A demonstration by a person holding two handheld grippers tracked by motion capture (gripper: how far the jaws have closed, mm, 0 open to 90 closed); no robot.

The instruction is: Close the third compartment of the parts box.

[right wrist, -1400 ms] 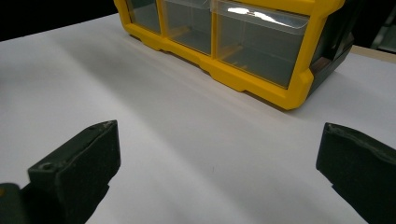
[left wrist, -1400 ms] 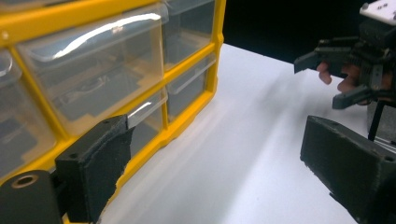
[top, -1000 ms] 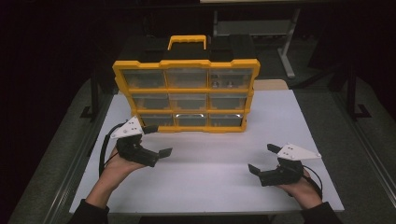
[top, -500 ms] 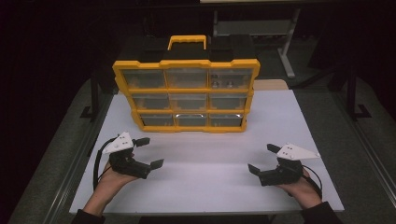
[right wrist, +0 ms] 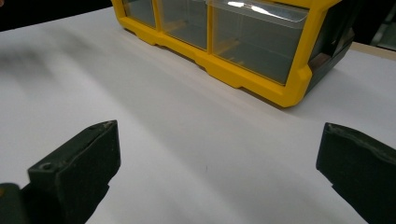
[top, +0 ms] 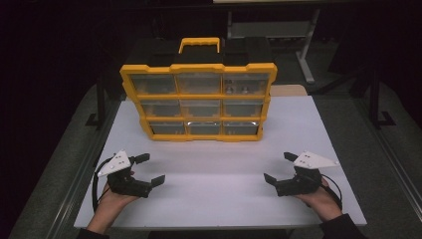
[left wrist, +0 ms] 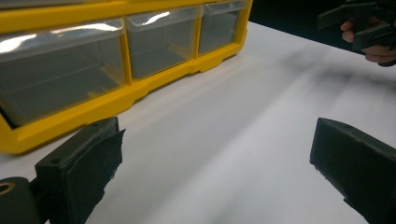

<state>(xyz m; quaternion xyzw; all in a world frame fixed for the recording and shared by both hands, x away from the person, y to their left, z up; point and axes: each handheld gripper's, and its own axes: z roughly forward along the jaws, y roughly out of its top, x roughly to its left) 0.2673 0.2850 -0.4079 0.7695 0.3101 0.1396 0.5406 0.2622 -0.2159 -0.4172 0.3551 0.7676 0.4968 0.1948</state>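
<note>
Approaching the yellow organizer [top: 199, 102] is judged pending; both grippers' jaws are held apart, empty, above the tabletop [top: 219, 199].

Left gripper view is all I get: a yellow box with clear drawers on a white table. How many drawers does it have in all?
Observer: Nine. In the high view the box has three rows of three.
Operator: Is anything in them?
Observer: Small pieces show in the top right drawer; they are too small to tell what they are.
Operator: Can the box be carried?
Observer: Probably. A yellow handle sticks up from its top.
</note>
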